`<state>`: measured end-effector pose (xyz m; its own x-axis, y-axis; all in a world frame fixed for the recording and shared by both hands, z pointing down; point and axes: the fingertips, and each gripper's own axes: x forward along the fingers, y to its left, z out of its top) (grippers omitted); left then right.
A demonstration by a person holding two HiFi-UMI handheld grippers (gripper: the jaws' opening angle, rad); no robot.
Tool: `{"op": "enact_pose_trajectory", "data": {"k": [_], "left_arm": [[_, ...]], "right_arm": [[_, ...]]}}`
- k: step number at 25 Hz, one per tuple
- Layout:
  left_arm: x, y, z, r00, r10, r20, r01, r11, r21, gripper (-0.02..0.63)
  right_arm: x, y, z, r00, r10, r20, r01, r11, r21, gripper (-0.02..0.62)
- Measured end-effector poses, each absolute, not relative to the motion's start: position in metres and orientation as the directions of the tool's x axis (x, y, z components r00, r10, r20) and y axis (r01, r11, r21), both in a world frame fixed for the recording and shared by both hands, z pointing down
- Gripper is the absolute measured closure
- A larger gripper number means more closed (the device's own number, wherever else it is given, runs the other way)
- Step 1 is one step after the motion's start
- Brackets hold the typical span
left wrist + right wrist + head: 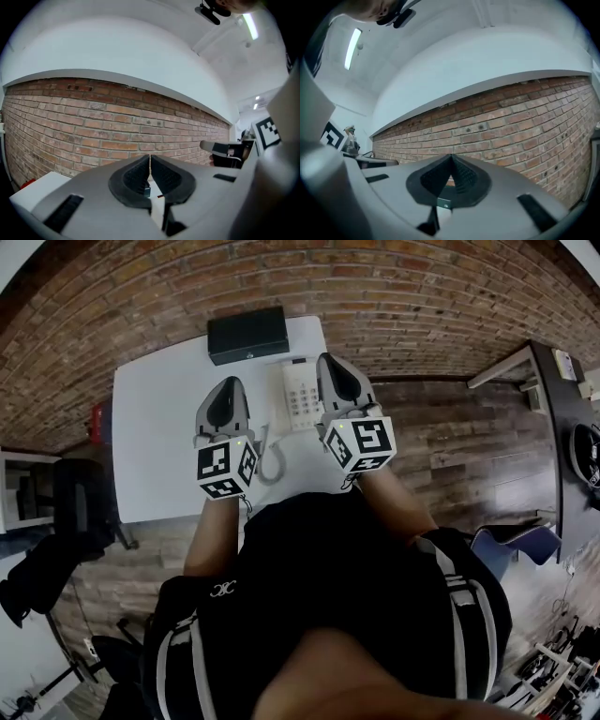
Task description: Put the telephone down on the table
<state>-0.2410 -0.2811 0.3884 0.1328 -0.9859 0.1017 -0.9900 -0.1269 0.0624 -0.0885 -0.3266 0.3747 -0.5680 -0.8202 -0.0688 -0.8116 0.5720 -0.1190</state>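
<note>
The white telephone (302, 395), with its grey keypad facing up, lies on the white table (159, 446) between my two grippers in the head view. Its coiled cord (273, 461) loops toward the table's near edge. My left gripper (228, 382) is raised over the table to the left of the phone, shut and empty. My right gripper (330, 358) is raised to the right of the phone, also shut with nothing in it. In the left gripper view the closed left gripper (150, 159) points level at the brick wall. The right gripper (451, 161) does the same in its own view.
A black box (247, 334) stands at the table's far edge against the brick wall (394, 296). A black chair (80, 507) and a red object (100, 421) are left of the table. A dark desk (572, 427) and a blue chair (516, 545) stand at the right on the wooden floor.
</note>
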Motion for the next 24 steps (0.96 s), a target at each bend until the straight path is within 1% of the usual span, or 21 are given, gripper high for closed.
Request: {"op": "enact_pose_trajectory", "data": {"k": [2, 5, 24], "left_arm": [[-0.24, -0.276, 0.395, 0.133, -0.983, 0.127, -0.99, -0.125, 0.066, 0.594], [-0.24, -0.275, 0.401, 0.126, -0.979, 0.158, -0.991, -0.117, 0.063, 0.594], [-0.245, -0.275, 0.402, 0.126, -0.977, 0.17, -0.99, -0.112, 0.086, 0.594]], "right_arm": [[-0.091, -0.321, 0.383, -0.572, -0.819, -0.044, -0.814, 0.573, -0.091, 0.597], [-0.095, -0.317, 0.391, -0.578, -0.816, -0.02, -0.811, 0.576, -0.096, 0.597], [-0.104, -0.315, 0.395, -0.591, -0.807, -0.002, -0.802, 0.588, -0.107, 0.597]]}}
